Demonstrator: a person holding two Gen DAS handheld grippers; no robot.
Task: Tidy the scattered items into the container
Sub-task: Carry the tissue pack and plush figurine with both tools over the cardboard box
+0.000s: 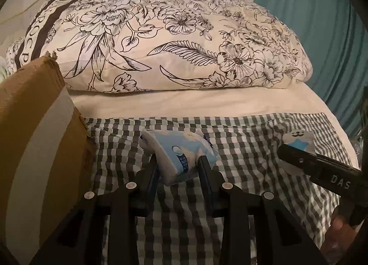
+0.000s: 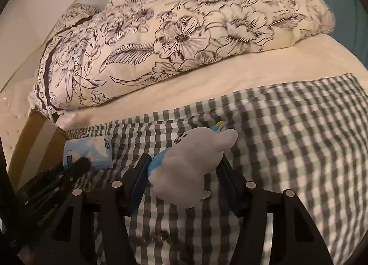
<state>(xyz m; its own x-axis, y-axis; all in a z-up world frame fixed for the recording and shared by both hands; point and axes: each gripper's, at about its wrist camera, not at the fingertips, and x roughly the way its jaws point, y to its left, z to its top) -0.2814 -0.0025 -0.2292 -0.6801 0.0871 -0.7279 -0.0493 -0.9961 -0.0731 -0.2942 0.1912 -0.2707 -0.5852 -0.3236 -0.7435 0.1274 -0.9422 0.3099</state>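
A soft blue-and-white tissue pack (image 1: 178,153) sits between the fingers of my left gripper (image 1: 179,166), which is shut on it just above the checked cloth. The right wrist view shows the same pack (image 2: 89,152) at the left, beside the box. My right gripper (image 2: 185,166) is shut on a grey plush seal (image 2: 184,168) with a blue patch, its pads pressing both sides. In the left wrist view that plush (image 1: 299,137) peeks out behind the right gripper's black fingers (image 1: 296,159). A brown cardboard box (image 1: 34,140) with a pale tape stripe stands close on the left.
A grey-and-white checked cloth (image 1: 241,149) covers the near part of the bed over a cream sheet (image 1: 184,103). A bulky floral duvet (image 1: 172,41) lies along the back. A teal curtain (image 1: 322,34) hangs at the right. The box (image 2: 39,140) shows its corner.
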